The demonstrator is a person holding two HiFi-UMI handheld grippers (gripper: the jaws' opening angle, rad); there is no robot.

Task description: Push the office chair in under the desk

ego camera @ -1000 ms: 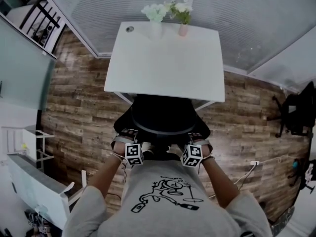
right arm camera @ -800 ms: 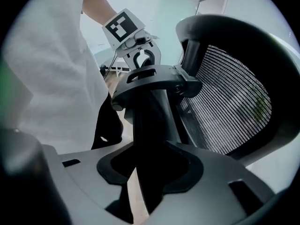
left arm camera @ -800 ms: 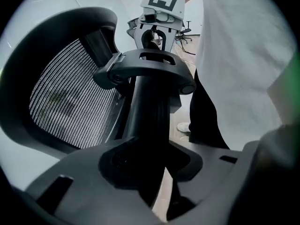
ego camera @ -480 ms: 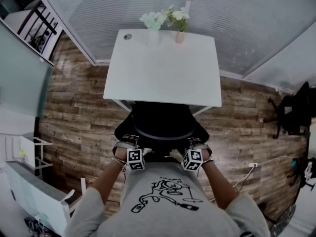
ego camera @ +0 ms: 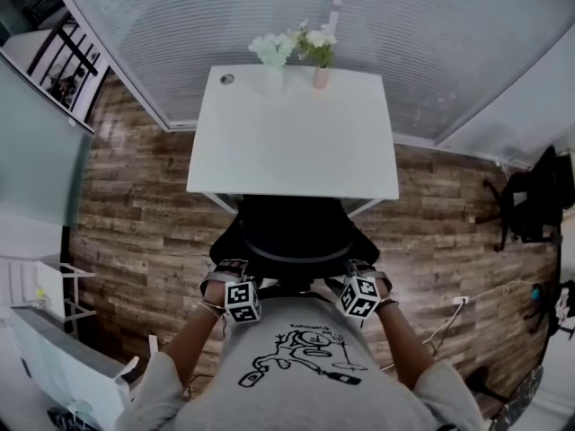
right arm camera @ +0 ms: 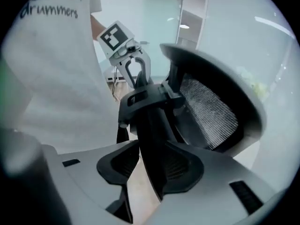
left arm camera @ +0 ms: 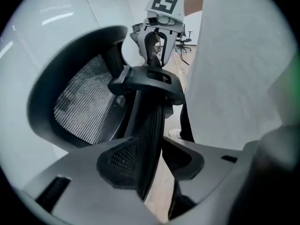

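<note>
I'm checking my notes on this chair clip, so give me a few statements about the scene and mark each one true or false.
1. The office chair stands tucked against the near edge of the white desk. True.
2. A laptop lies on the desk. False: it holds two vases of flowers at its far edge, no laptop.
3. The left hand-held gripper and the right hand-held gripper sit at opposite sides of the backrest. True.
4. The left hand-held gripper is clamped shut on the backrest. False: its jaws have just been opening; the backrest's edge stands between them with a gap on one side.
5. The floor is grey carpet. False: it is wood planks.
</note>
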